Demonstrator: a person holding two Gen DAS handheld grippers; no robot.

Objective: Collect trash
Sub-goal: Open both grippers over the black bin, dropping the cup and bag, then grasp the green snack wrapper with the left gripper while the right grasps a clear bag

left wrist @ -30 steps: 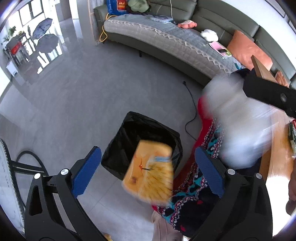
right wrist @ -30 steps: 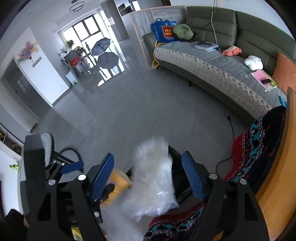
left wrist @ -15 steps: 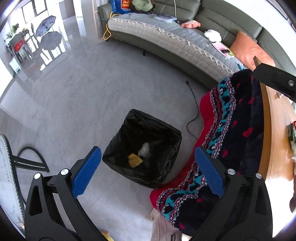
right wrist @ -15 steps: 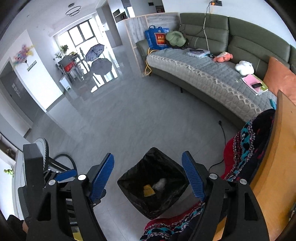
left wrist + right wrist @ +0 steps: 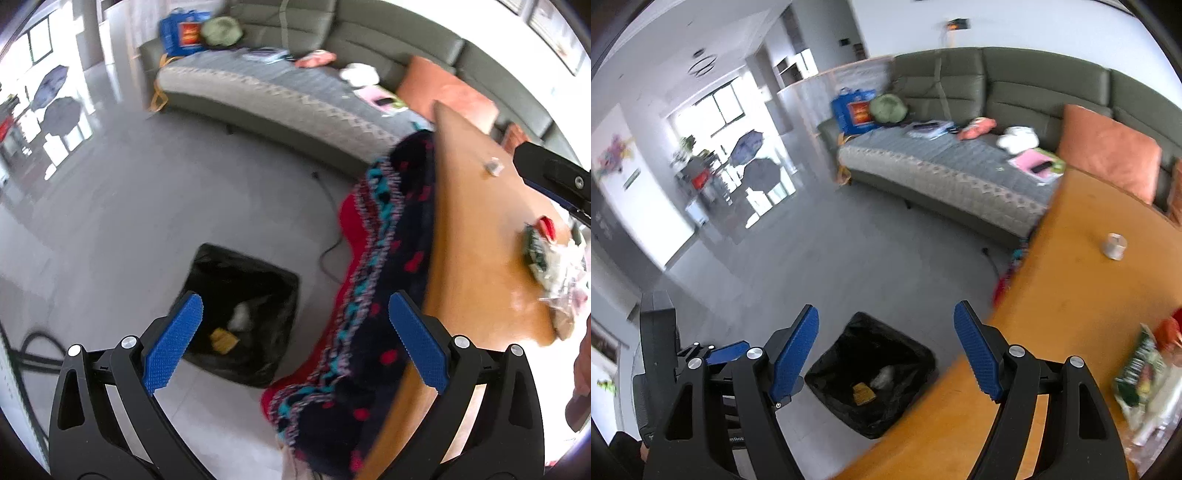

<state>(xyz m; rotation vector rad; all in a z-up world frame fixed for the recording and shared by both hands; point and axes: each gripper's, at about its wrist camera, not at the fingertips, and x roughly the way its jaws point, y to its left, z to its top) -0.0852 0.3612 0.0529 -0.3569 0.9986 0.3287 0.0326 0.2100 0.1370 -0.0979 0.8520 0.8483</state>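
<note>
A black-lined trash bin (image 5: 284, 291) (image 5: 919, 354) stands on the grey floor beside the wooden table (image 5: 480, 236) (image 5: 1071, 295). Inside lie a yellow wrapper (image 5: 223, 339) (image 5: 863, 393) and a whitish plastic wad (image 5: 242, 314) (image 5: 884, 374). My left gripper (image 5: 295, 343) hangs open and empty above the bin and a patterned blanket (image 5: 373, 295). My right gripper (image 5: 886, 354) is open and empty above the bin and the table's edge. A heap of wrappers (image 5: 554, 266) (image 5: 1141, 376) lies on the table at the right. A small crumpled piece (image 5: 493, 166) sits farther back.
A green sofa (image 5: 960, 122) with a grey cover, cushions and loose things runs along the back. A small metal tin (image 5: 1113, 245) stands on the table. A cable (image 5: 328, 218) trails on the floor. A fan stand (image 5: 33, 347) is at the left.
The yellow wrapper and the white plastic fell from the open grippers into the bin. Both grippers then rose and swung right, bringing the table and its wrappers into view.
</note>
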